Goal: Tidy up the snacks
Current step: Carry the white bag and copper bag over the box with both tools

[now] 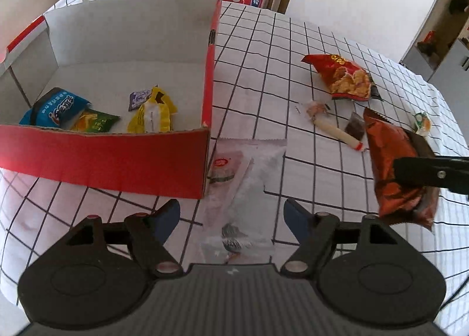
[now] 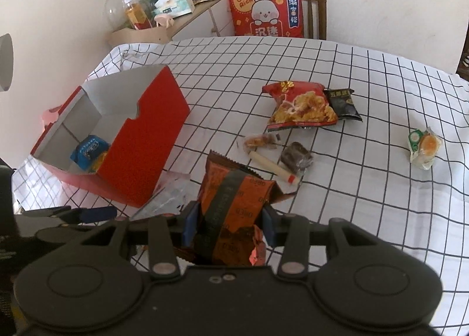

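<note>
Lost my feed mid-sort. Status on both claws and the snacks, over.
Left claw open over clear packet beside red box. Right claw shut on brown packet. Six snacks loose on cloth. Path clear.

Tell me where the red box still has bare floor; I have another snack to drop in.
The red box is bare along its back wall and right side. Its front left is crowded: blue packet, green packet, purple packet, yellow packet.
</note>
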`<control>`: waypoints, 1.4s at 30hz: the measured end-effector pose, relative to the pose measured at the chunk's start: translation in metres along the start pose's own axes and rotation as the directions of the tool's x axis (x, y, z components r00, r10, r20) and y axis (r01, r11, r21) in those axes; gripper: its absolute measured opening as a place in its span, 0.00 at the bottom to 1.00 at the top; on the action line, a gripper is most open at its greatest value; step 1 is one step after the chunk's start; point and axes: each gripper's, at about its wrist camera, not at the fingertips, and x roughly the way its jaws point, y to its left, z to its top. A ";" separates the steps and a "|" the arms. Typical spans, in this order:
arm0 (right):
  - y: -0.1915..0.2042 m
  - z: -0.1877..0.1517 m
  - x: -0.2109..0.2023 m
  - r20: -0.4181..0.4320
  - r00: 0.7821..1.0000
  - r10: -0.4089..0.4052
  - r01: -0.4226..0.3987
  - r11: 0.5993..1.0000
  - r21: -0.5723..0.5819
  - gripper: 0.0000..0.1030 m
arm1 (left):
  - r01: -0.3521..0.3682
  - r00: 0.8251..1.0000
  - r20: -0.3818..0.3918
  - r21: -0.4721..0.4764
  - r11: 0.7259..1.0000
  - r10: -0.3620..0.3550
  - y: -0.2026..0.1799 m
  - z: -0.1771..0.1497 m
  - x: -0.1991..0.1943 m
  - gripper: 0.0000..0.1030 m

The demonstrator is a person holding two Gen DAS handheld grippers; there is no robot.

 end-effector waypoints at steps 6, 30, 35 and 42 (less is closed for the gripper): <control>-0.003 -0.001 0.002 -0.008 1.000 0.001 -0.001 1.000 -0.002 0.42 | -0.008 1.000 -0.027 0.000 1.000 0.008 0.000 -0.004 0.016 0.62; 0.005 -0.004 -0.015 0.027 0.999 -0.034 0.034 0.999 0.012 0.42 | 0.085 0.996 -0.015 0.001 0.996 -0.085 -0.006 -0.003 -0.023 0.15; 0.009 -0.001 -0.026 0.041 0.998 -0.040 0.040 0.999 0.009 0.42 | 0.143 0.989 0.016 0.020 0.989 -0.144 -0.012 0.003 -0.052 0.15; 0.022 0.012 -0.037 0.077 0.996 -0.044 0.046 0.998 -0.031 0.42 | 0.171 0.983 0.064 0.017 0.985 -0.172 -0.013 0.018 -0.084 0.15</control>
